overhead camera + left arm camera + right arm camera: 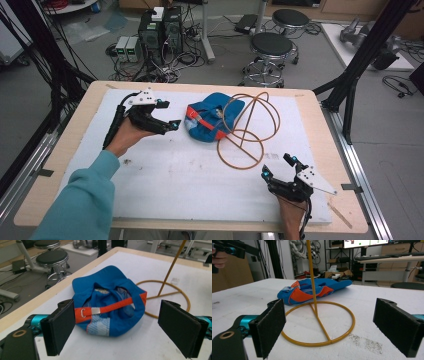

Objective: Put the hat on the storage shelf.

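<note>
Cap [212,121] lies upside down mid-desk toward far edge, touching wire stand [248,131] just beside it. Left claw [170,125] wide, aimed at cap, just short, no contact. Right claw [277,167] wide, near edge of desk [65,150], facing stand's base ring, apart from it. Progress: nothing gripped yet. Likely left: grasp cap, lift, hang on stand.
</note>
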`<state>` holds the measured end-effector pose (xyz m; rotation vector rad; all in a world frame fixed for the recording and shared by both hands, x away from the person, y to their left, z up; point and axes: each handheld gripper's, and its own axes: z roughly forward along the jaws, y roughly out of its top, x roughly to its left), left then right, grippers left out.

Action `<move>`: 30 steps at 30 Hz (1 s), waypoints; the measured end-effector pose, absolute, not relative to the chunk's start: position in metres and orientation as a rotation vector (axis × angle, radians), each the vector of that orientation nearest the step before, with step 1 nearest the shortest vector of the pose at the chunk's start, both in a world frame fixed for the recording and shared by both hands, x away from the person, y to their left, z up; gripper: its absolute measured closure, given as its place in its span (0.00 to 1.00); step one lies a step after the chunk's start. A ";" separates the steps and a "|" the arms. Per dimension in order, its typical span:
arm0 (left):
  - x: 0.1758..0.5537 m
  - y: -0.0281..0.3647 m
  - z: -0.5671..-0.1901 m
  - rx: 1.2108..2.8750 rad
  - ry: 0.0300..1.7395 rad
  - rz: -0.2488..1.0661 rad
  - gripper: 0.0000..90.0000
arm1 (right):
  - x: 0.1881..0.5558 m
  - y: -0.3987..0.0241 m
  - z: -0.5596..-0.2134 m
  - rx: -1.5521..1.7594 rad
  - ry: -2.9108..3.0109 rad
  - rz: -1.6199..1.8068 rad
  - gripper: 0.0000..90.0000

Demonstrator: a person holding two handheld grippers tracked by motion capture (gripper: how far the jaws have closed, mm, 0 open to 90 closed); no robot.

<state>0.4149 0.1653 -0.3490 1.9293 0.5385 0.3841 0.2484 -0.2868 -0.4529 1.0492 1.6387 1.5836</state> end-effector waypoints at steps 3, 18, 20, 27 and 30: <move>0.425 0.155 -0.351 1.959 0.552 0.382 0.17 | 0.248 -0.287 -0.453 1.051 1.634 1.581 0.11; 0.458 0.107 -0.370 2.004 0.586 0.339 0.17 | 0.248 -0.287 -0.453 1.056 1.630 1.585 0.11; 0.459 0.100 -0.377 2.029 0.574 0.343 0.17 | 0.248 -0.287 -0.453 1.060 1.631 1.585 0.11; 0.466 0.083 -0.395 2.085 0.564 0.340 0.21 | 0.248 -0.287 -0.453 1.064 1.629 1.591 0.11; 0.470 0.077 -0.405 2.126 0.558 0.348 0.21 | 0.248 -0.287 -0.453 1.066 1.630 1.590 0.11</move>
